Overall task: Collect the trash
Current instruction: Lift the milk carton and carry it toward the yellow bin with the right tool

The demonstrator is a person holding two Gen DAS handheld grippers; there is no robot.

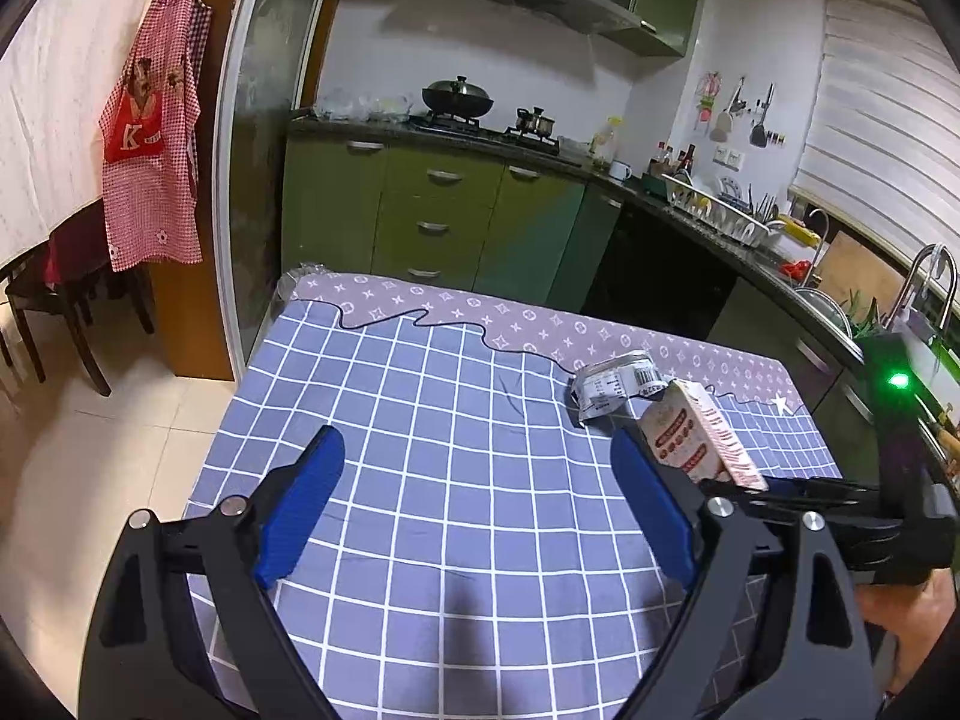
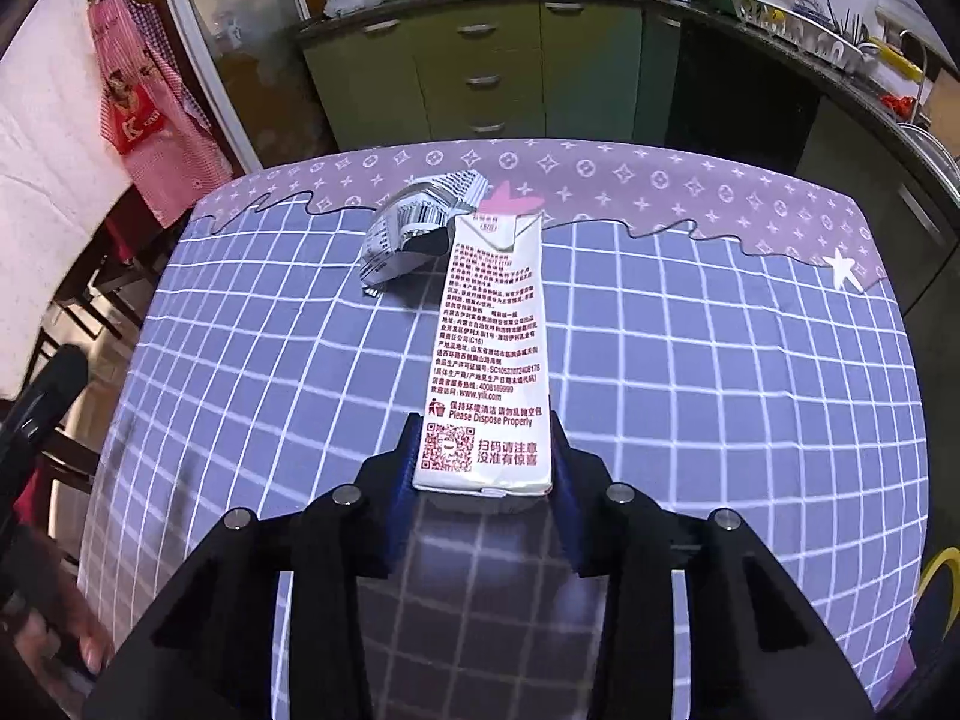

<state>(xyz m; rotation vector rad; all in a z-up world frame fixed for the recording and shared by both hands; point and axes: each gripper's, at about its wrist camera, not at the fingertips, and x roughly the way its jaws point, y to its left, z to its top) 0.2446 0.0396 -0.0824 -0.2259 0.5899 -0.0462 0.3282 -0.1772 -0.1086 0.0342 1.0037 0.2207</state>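
My right gripper [image 2: 483, 468] is shut on a white milk carton [image 2: 489, 348] with red print, held by its bottom end above the table. In the left wrist view the carton [image 1: 699, 441] shows at the right, tilted, with the right gripper behind it. A crumpled silver wrapper [image 2: 414, 222] with a barcode lies on the table just beyond the carton; it also shows in the left wrist view [image 1: 615, 390]. My left gripper [image 1: 474, 498] is open and empty, hovering over the table left of the carton.
The table carries a blue checked cloth [image 1: 450, 420] with a purple patterned strip at the far edge. Green kitchen cabinets [image 1: 444, 216] and a counter with stove and sink stand behind. A red apron [image 1: 150, 144] hangs at left near a chair.
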